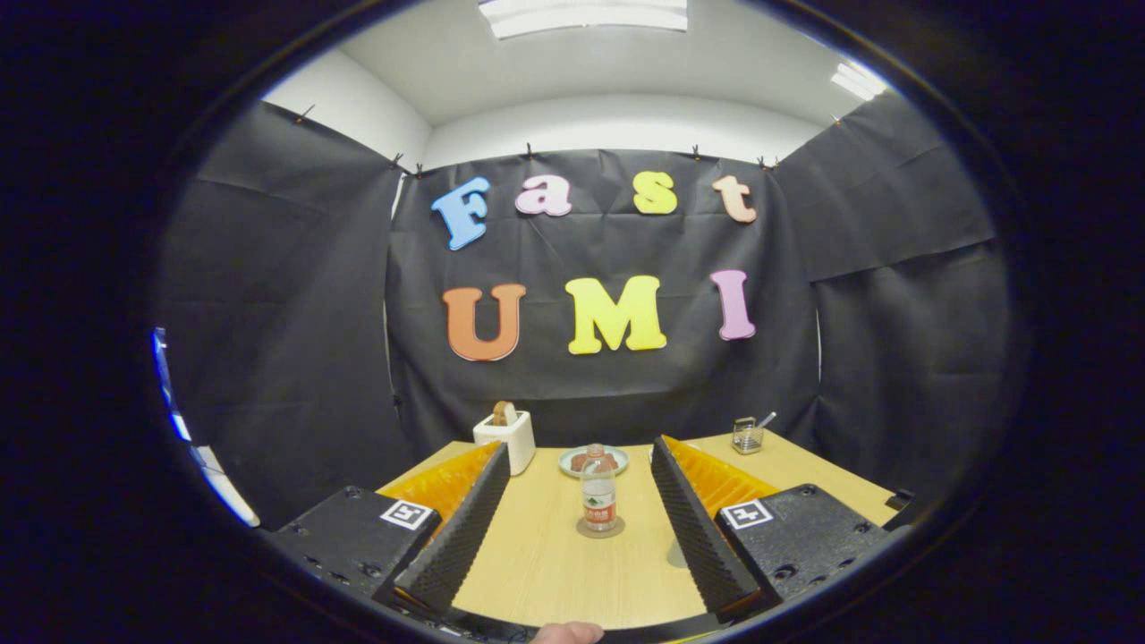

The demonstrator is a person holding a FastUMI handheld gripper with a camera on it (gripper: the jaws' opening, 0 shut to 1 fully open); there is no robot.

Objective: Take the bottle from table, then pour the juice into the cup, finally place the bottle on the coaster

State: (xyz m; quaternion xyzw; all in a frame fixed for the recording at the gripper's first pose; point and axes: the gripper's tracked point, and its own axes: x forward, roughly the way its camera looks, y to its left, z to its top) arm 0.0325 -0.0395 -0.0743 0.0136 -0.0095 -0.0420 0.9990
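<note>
**Bottle on its coaster, claw wide open**

My claw (580, 487) is spread wide, holding nothing. One small clear plastic bottle (598, 497) stands upright on one round coaster (600, 531), between my fingers on the pale wooden table (555, 572). I judge it light, slippery, slightly squashable; grip mid-body. One glass cup (747, 436) sits beyond.

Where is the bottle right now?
The bottle stands upright on the coaster, ahead between the open gripper's fingers, with a plate just behind it.
</note>
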